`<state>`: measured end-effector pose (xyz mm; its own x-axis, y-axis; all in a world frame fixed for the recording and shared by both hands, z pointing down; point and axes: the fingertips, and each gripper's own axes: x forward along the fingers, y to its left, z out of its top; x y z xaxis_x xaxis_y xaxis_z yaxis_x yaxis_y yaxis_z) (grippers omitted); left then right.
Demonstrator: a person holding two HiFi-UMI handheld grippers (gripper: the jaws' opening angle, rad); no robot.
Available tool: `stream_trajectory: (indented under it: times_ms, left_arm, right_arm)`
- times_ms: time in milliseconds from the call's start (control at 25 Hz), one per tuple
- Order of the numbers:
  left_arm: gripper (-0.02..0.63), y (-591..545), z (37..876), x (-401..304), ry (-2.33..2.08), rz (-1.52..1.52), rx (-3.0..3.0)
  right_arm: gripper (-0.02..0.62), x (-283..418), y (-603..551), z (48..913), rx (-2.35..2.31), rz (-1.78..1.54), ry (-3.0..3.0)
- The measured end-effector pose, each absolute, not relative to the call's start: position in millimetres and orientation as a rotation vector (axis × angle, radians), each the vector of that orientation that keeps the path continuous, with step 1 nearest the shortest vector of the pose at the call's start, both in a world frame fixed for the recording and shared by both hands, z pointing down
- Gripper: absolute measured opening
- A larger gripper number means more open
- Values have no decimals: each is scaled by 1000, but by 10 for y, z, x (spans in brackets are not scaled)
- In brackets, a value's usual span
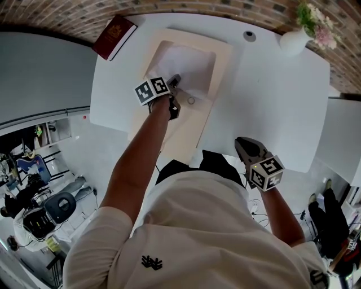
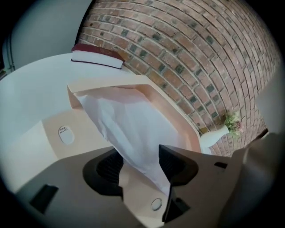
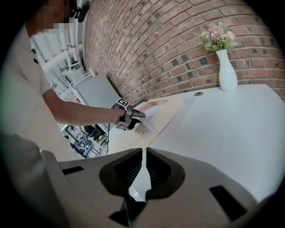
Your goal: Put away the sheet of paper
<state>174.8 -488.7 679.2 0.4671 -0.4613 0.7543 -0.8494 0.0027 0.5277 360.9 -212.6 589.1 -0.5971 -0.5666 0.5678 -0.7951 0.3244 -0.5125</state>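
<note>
Brick wall [image 1: 67, 17] ran behind a white table [image 1: 271, 96], and on that table an open beige box file [image 1: 224, 56] lay flat, its far edge close to the wall. Inside the file's tray lay the sheet of paper [image 1: 186, 65], its near corner spilling out onto the file's flat flap. Left of the file, at the table's far corner, sat a dark red book [image 1: 114, 35]. Well to the file's right stood a white vase [image 1: 293, 40] of flowers. Over the file's flap hung the left gripper [image 2: 139, 156], jaws spread wide, the paper's corner loose between them. The right gripper [image 3: 144, 156] hovered well right of the file, at the table's near edge, jaws drawn together on nothing.
</note>
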Motion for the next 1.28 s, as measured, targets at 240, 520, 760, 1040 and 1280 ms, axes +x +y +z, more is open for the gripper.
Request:
stream_trajectory:
  times_ms: [240,520,760,1040,1280]
  left_arm:
    - [265,-4838,6758,1690,-1201,496,1626]
    - [267,-4734,6683,1684,-1197,482,1642]
    - [267,-4617,6575,1583,-1180,467,1667]
    - [267,-4303,6348,1360,-1130,405,1699]
    - [267,-3974,6122,1146,-1056,326,1754]
  right_arm:
    - [52,3531,-2038,5876,1201,1148,-2316]
    - [52,3508,-2045,5888,1174,1127,-2336]
    - [52,3385,-2064,5892,1149,1107,-2353]
    - [49,3085,-1898,5751,1124,1045,-2359]
    - [49,2725,-1738,5645,1109,962,-2377]
